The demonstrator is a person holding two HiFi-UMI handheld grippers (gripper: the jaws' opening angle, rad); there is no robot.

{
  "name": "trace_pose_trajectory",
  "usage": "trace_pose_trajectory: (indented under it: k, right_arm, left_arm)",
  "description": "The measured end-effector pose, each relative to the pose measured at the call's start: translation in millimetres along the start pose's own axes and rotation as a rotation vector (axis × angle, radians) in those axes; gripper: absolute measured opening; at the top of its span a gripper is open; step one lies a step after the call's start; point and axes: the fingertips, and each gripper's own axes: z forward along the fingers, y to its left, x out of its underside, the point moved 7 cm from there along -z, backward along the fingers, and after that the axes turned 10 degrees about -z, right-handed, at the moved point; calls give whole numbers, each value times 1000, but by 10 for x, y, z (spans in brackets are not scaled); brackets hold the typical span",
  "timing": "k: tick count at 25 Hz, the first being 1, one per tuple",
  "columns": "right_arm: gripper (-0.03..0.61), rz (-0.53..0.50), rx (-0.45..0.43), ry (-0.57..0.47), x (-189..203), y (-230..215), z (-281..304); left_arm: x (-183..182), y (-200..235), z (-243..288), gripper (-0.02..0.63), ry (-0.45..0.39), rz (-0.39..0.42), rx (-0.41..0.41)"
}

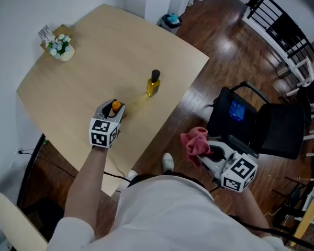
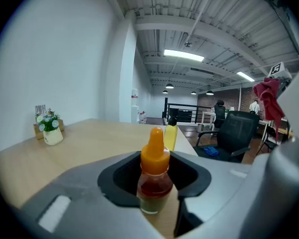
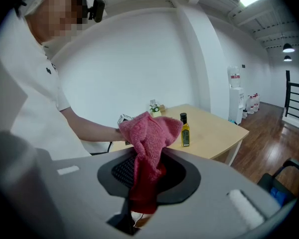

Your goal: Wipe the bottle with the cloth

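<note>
step in hand, as judged: bringing cloth to bottle for the first wipe. calls for a steady left gripper (image 1: 114, 110), clamped low on the dropper bottle (image 2: 153, 176) so that the orange cap and the glass shoulder stand clear for wiping. calls also for carrying the right gripper (image 3: 147, 185) in over the edge of the table (image 1: 94, 51), leading with the loose upper fold of the red cloth (image 3: 148, 133), not with the jaw tips. advisable to wrap the fold round the glass and rub along it with light pressure only; risks twisting so small a bottle out of the pads otherwise.

finds the left jaws partly apart and pressed on the bottle's lower body from both sides, bottle upright between them, low over the table near its front edge; cannot tell whether its base touches the wood. finds the right jaws closed on the cloth's lower part, the rest bunched above the tips. places cloth and dropper bottle well apart, the cloth off the table's right side. notes an olive oil bottle (image 1: 153, 83) standing free further up the table, well apart from both grippers.
</note>
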Motion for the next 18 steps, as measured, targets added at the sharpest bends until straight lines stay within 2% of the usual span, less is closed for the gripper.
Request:
trace_pose_trajectory:
  k: [12,14,18]
  right_arm:
    - [84,-4,41,25,-1,232,-137]
    - [84,-9,38,29,-11,285,-143]
    - [84,-18,40,22,-36,388,-170]
  left_arm:
    - [150,-24,77,172,-15,29,20]
    - [116,-38,62,216,-33,26,22]
    - [24,-78,-118,225,-87,47,3]
